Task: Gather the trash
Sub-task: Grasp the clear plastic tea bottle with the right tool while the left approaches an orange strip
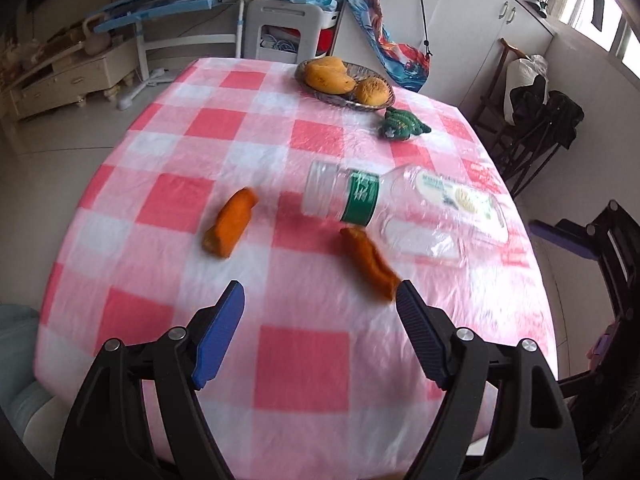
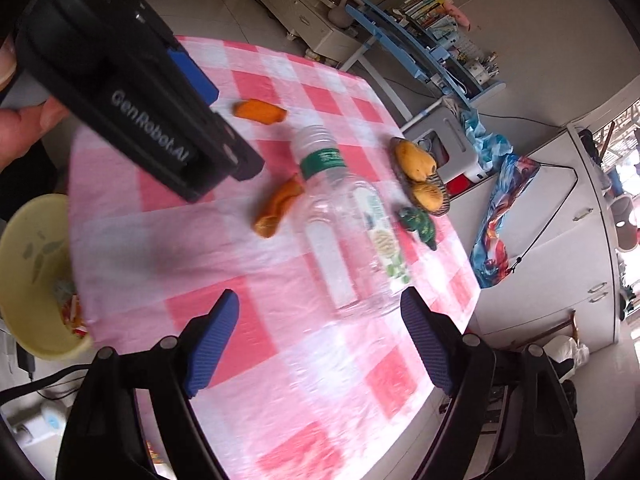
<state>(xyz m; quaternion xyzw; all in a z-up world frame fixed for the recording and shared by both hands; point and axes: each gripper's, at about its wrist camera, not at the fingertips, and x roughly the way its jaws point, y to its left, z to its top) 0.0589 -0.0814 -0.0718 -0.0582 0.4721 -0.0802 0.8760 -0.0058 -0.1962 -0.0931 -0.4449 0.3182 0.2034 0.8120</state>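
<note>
Tilting down over the table (image 1: 304, 364), left gripper (image 1: 320, 300) and right gripper (image 2: 320, 308), both spread, empty.

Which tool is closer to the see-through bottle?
Right. The right tool sits open just short of the bottle's base. The left tool is farther back, an orange peel between it and the bottle.

Glossy, crinkled plastic sheeting in pink and white checks over the table (image 1: 304, 364). Clear, thin plastic on the bottle (image 1: 400, 208), ridged at one end, with a shiny green label band. Matt orange, rough-skinned peel pieces (image 1: 230, 222), blurred, so perhaps softer than they look. Woven, wicker-like basket (image 1: 374, 70). Knitted green yarn on the small toy (image 1: 404, 122). Matt black plastic with ribbed blue pads (image 1: 218, 334) on the left gripper (image 1: 320, 298). Smooth, pale yellow plastic bin (image 2: 28, 264).
</note>
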